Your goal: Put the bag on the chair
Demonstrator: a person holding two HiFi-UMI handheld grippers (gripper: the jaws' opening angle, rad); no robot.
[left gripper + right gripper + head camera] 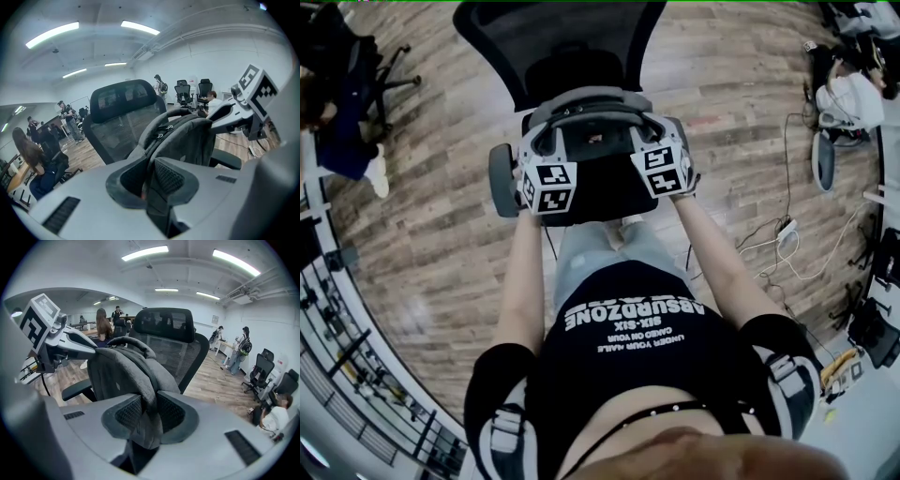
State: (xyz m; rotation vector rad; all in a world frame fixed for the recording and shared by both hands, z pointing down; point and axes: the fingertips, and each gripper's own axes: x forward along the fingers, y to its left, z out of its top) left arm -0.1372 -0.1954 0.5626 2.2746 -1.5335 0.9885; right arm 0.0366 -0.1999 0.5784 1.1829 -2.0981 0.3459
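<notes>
A grey backpack (589, 111) hangs upright between both grippers, over the seat of a black mesh office chair (558, 37). My left gripper (546, 150) is shut on a fold of fabric on the bag's left side; the left gripper view shows the bag (187, 140) in front of the backrest (122, 112). On the other side my right gripper (662, 141) pinches a grey fold, with the bag (119, 371) standing before the chair (171, 331). Whether the bag's bottom touches the seat is hidden.
The chair's armrests (502, 178) flank the bag. Cables and a power strip (786, 230) lie on the wooden floor at the right. Other office chairs (183, 91) and people (35, 154) stand further back. A rack (356, 375) runs along the lower left.
</notes>
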